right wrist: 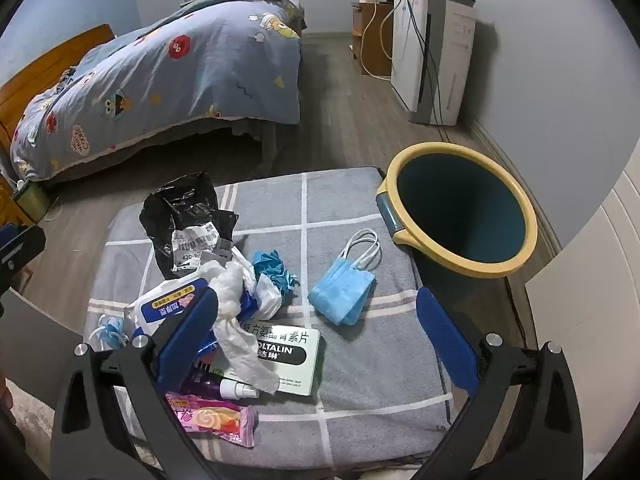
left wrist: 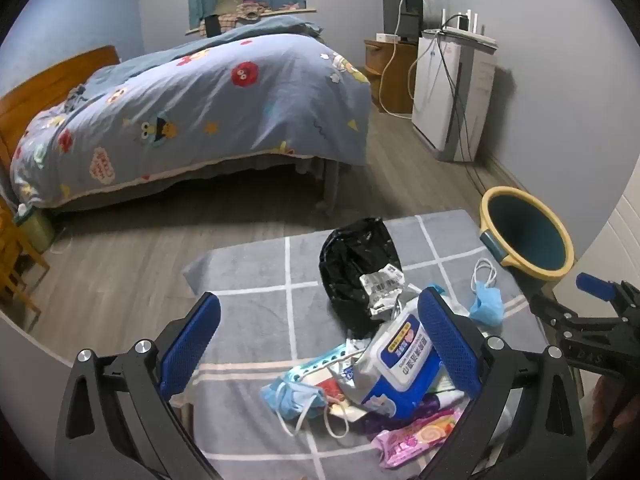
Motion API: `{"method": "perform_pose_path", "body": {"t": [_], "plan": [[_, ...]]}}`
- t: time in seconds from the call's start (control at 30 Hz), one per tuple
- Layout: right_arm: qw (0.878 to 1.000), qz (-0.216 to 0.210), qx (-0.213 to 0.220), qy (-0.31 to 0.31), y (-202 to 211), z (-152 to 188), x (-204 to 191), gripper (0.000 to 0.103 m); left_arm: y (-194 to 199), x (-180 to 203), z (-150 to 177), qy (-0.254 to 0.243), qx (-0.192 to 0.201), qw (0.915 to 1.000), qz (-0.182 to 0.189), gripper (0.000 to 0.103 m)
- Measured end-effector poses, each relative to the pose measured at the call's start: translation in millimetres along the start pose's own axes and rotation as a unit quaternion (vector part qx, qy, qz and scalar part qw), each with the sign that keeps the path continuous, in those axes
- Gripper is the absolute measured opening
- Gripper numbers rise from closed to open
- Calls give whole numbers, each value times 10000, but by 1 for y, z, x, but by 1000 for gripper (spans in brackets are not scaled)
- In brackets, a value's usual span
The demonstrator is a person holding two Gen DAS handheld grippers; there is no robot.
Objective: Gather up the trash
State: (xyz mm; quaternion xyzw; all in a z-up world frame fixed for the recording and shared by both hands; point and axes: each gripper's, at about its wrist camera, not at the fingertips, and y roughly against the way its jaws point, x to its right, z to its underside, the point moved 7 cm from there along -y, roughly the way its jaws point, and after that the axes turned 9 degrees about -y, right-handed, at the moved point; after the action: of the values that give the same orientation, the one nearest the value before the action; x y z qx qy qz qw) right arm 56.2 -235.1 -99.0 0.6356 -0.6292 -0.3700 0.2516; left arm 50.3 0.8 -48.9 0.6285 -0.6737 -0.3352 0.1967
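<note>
left tool (left wrist: 318,346): hanging released over the left of the heap, pads wide apart, nothing between them being pressed; tilted down so a pick can come from above.
counter (right wrist: 360,360): grey checked cover, carrying all the trash in one spot, near the bin.
black bag (right wrist: 180,208): lying crumpled at the back left, a torn label resting on it.
wipes pack (left wrist: 400,364): sitting mid-heap, leaning on wrappers.
pink wrapper (right wrist: 212,420): lying at the front edge.
box (right wrist: 296,360): lying flat, a white tissue draped across it.
mask (right wrist: 344,288): lying apart from the heap, straps toward the bin; likely the easiest first pick.
right tool (right wrist: 318,340): released too, hovering above the box and mask, holding nothing.
bin (right wrist: 516,268): standing beside the counter's right edge, mouth open, looking empty.
</note>
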Motion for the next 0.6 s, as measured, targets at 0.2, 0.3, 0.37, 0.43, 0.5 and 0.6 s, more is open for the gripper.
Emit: {"method": "perform_pose_path", "body": {"t": [0.2, 0.3, 0.37, 0.43, 0.5, 0.6], "plan": [[10000, -43, -42, -41, -1, 0, -1, 98, -1, -4, 1, 141, -35, 9999, 30, 98], [10000, -19, -8, -53, -2, -1, 3, 98, 0, 2, -1, 42, -38, 10000, 47, 98], [10000, -22, -23, -48, -4, -1, 2, 98, 0, 4, -1, 49, -38, 10000, 48, 98], [10000, -31, -28, -29, -3, -1, 2, 98, 0, 6, -2, 50, -44, 10000, 51, 98], [10000, -26, -16, -34, -3, 1, 3, 98, -2, 4, -1, 47, -39, 10000, 57, 98], [10000, -26, -15, -34, -2, 1, 2, 98, -2, 5, -1, 50, -44, 10000, 69, 98]]}}
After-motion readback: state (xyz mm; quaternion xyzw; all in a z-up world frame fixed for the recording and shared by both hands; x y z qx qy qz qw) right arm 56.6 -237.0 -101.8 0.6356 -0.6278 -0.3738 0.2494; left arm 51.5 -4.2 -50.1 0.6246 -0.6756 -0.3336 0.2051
